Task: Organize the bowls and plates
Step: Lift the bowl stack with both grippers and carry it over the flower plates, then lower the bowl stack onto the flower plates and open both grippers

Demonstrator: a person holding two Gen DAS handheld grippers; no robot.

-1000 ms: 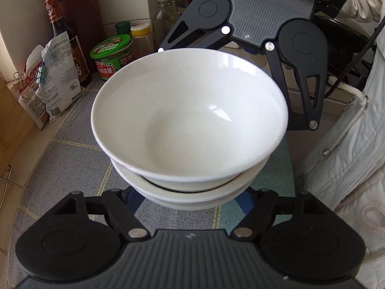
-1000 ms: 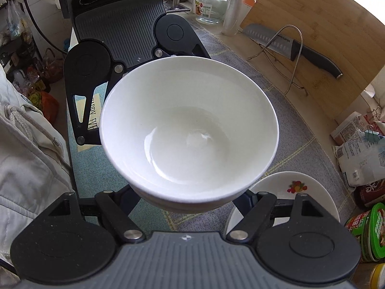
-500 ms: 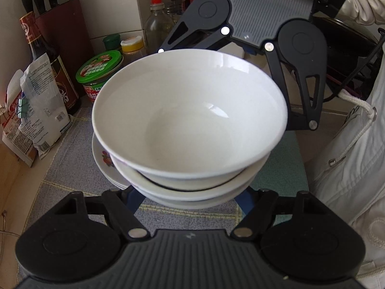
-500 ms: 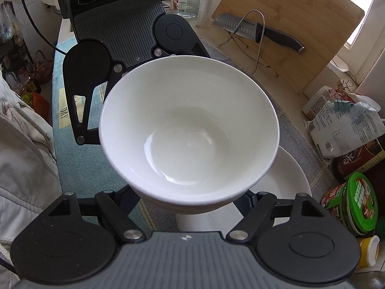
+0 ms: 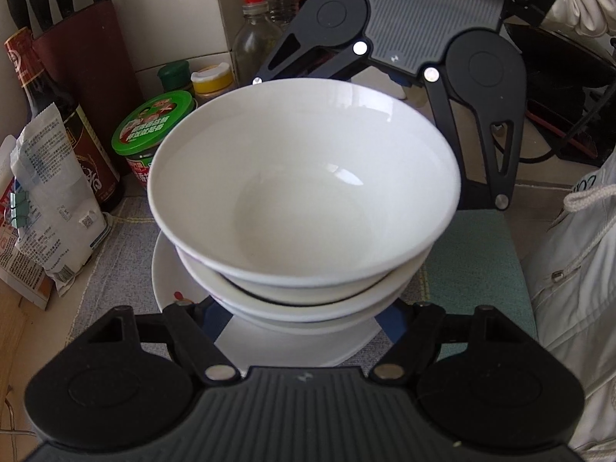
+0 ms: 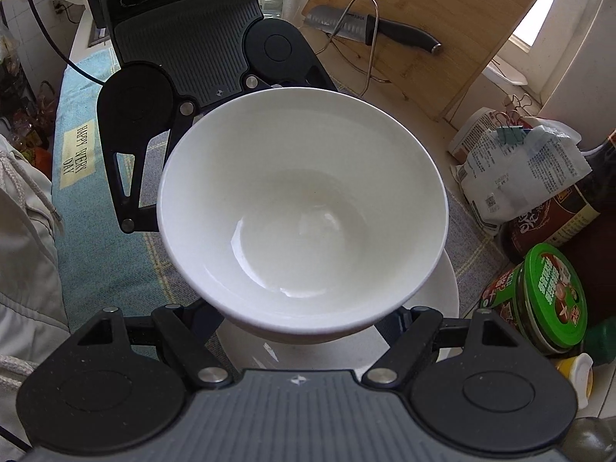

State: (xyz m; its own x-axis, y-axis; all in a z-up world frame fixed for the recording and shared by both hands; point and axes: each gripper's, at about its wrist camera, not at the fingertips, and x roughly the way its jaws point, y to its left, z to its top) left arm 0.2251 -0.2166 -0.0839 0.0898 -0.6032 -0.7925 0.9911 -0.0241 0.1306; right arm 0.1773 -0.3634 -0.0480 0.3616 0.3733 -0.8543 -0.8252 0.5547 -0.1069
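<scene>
Both grippers face each other across a stack of glossy white ceramic bowls [image 5: 304, 192], the left gripper [image 5: 304, 308] and right gripper [image 6: 308, 315] each with jaws clenched on the stack's lower sides. Over the last second the stack has travelled level until a white plate with a small fruit motif [image 5: 169, 281] lies directly beneath the jaws, so setting the bowls onto it is probably next. The grey woven mat [image 5: 119, 265] covers the surface; beyond the left jaws stand a green-lidded jar [image 5: 154, 131] and a dark sauce bottle [image 5: 57, 115], beyond the right jaws a wooden cutting board [image 6: 442, 19].
</scene>
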